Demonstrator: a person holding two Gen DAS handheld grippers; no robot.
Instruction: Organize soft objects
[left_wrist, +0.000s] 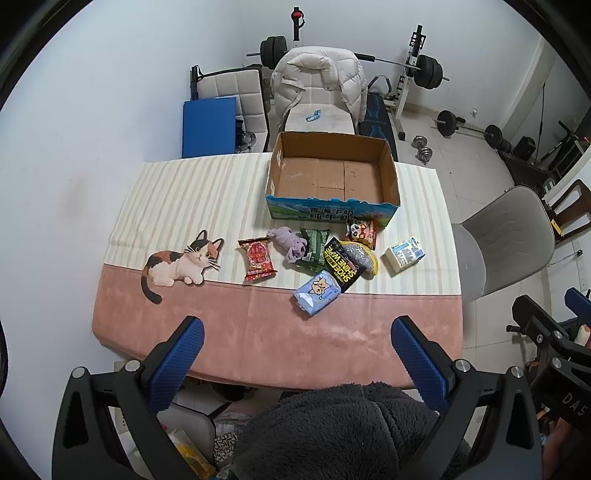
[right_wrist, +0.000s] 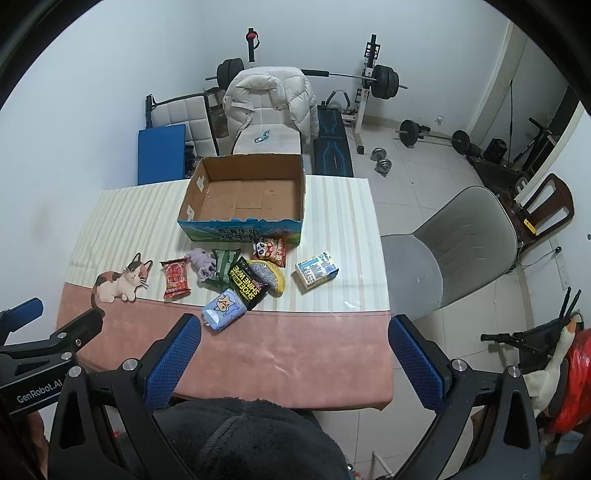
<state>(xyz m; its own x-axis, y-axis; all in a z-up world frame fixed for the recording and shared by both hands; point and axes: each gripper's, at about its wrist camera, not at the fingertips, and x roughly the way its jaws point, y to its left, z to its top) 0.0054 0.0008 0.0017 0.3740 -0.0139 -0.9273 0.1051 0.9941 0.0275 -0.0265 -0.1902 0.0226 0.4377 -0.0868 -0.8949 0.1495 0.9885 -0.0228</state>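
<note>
I hold both grippers above the near edge of the surface (left_wrist: 258, 332), the left gripper (left_wrist: 295, 350) and right gripper (right_wrist: 293, 349) each with jaws spread wide and holding nothing. Ahead of the jaws lies the pile: sock (left_wrist: 291, 245), tissue pack (left_wrist: 317, 291), wipes (left_wrist: 341, 264), beside the open box (left_wrist: 332, 208).

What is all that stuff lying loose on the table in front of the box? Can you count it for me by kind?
Printed packets and pouches: 6, namely red packet, green packet, black wipes pouch, panda packet, blue tissue pack, white and blue pack
Cloth: 1, purple cloth
Yellow and grey item: 1
Total: 8; the cardboard box holds nothing.
</note>
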